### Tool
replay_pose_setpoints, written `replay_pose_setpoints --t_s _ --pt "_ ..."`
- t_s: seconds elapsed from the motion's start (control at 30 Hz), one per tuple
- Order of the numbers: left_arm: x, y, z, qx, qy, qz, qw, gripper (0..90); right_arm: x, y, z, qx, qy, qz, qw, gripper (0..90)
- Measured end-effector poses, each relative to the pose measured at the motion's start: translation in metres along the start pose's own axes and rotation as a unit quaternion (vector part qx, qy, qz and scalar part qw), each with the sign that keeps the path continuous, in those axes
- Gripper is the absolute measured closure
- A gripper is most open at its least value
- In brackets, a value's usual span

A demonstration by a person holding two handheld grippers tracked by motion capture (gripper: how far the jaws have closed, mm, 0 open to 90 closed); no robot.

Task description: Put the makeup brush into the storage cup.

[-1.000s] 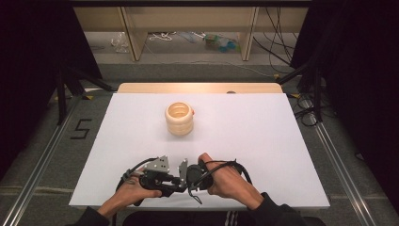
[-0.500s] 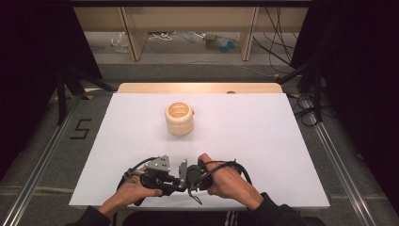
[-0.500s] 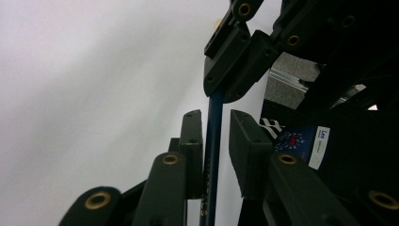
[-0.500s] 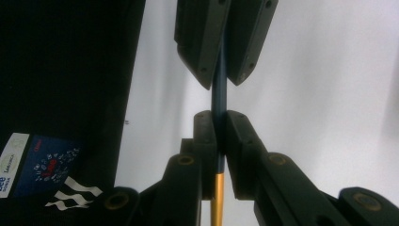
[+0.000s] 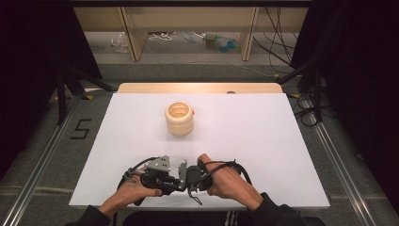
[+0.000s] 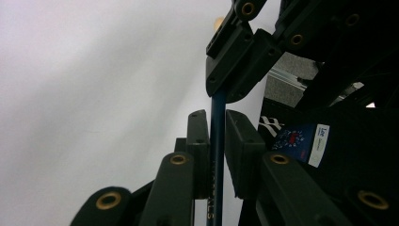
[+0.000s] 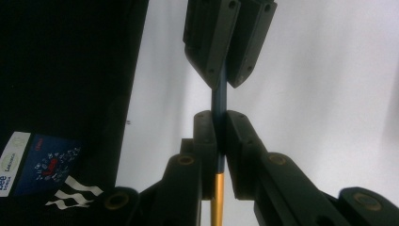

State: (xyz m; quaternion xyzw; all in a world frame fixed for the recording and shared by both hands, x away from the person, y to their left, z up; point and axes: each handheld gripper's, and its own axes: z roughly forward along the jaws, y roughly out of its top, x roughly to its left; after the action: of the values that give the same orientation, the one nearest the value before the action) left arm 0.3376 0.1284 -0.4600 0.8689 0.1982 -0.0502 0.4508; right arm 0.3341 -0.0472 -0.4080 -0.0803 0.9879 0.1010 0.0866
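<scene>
Both of your grippers pinch one thin blue rod with a gold end: left gripper, right gripper. Faint lettering runs along the rod, too small to read; a sticker reads "Lee".

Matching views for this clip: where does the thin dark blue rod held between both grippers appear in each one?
High view: hidden between the two grippers at the near edge.
Left gripper view: thin dark blue rod upright, centre.
Right gripper view: same rod centre, gold lower end.
Shared landmark: white table.
</scene>
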Motion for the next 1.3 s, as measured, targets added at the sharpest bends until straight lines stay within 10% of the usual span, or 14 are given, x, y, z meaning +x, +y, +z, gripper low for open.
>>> replay_pose_setpoints --t_s 0.5,0.8,1.3 --pt "0.001 -0.001 0.001 0.004 -0.012 0.0 0.9999 82.9 0.001 0.0 0.001 0.0 0.001 -0.007 1.0 83.1" --pt "-0.002 -0.002 0.002 0.003 -0.012 0.003 0.9999 83.8 0.0 0.0 0.0 0.005 -0.004 -0.05 0.9987 79.1" --pt "0.002 0.0 -0.008 -0.022 0.007 -0.003 0.9997 83.9 -0.004 -0.019 -0.04 -0.049 -0.062 0.022 0.9966 45.0"
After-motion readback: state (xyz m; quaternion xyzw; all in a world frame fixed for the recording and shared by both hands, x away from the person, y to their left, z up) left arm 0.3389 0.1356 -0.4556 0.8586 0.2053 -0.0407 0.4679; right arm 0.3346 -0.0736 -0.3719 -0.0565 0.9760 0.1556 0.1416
